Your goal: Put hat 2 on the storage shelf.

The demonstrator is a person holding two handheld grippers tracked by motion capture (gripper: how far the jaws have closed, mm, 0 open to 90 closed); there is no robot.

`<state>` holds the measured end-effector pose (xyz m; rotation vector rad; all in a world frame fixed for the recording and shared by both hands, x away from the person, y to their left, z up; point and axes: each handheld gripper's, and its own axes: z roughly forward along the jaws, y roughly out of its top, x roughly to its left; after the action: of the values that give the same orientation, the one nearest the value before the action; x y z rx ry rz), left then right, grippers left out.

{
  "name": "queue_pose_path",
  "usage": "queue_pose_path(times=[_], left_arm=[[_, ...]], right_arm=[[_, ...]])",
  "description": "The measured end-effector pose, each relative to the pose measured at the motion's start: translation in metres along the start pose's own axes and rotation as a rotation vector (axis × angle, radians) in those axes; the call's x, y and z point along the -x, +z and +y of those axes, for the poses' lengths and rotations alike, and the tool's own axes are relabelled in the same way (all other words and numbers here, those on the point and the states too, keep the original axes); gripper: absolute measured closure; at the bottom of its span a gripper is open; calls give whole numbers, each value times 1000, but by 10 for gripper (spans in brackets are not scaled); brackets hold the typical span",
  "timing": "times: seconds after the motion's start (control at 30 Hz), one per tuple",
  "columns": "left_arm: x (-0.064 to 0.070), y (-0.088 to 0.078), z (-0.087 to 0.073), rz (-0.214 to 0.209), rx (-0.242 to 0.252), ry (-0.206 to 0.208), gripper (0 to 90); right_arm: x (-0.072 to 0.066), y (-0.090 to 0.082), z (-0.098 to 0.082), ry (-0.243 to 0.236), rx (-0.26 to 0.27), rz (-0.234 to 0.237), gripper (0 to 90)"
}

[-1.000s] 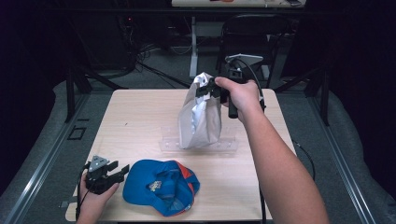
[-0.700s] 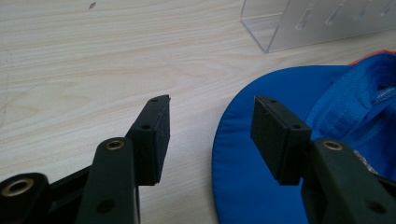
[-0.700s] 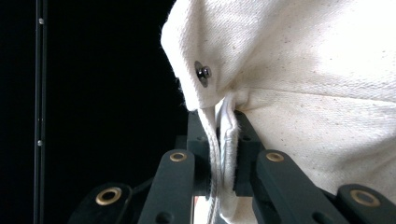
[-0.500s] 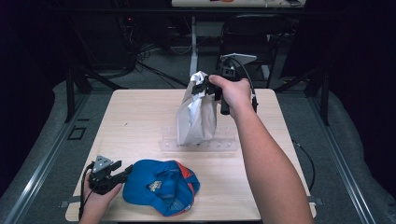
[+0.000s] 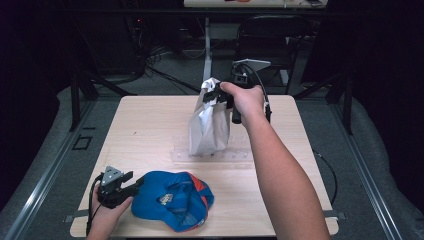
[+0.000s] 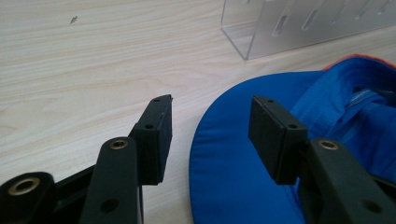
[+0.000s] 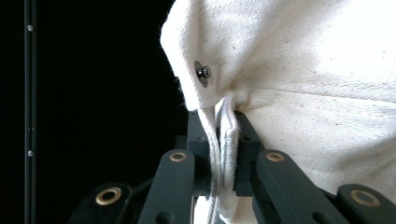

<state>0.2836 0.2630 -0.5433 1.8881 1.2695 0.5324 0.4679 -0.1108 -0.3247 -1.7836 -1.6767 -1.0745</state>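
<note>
while the right gripper (image 7: 219,154) pinches the cloth bag (image 7: 303,93) by its snap (image 7: 202,73), the left gripper (image 6: 210,135) gapes over the blue cap (image 6: 233,177).

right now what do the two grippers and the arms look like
Both grippers are black. The left gripper carries a grey three-cornered plate, and its flat rectangular pads sit on arms with brass-ringed holes. The right gripper trails a black cable. Both forearms are bare, no sleeves.
</note>
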Motion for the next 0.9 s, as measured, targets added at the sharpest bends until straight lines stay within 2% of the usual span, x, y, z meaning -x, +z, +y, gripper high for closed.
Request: queue_pose_path(times=[0.2,0.33,0.4,0.5,0.6,0.77,0.9], left_arm=[[10,1,13,-22,33,-7,498],[27,4,28,-41,32,56,497],[34,7,35,-47,40,67,495],[46,12,47,-81,51,78,492],[59,18,58,-103,49,108,500],[75,30,68,-132,46,127,505],[86,37,73,-139,41,143,506]], right_arm=[[0,4,-3,-5,-5,8,814],[1,3,-3,-6,-4,10,813],[1,2,-3,-3,-2,10,813],[2,1,-3,-3,-1,12,813],[1,1,-3,-2,-2,11,813],[0,3,-4,-4,-3,15,813],[0,4,-4,-6,-7,19,813]])
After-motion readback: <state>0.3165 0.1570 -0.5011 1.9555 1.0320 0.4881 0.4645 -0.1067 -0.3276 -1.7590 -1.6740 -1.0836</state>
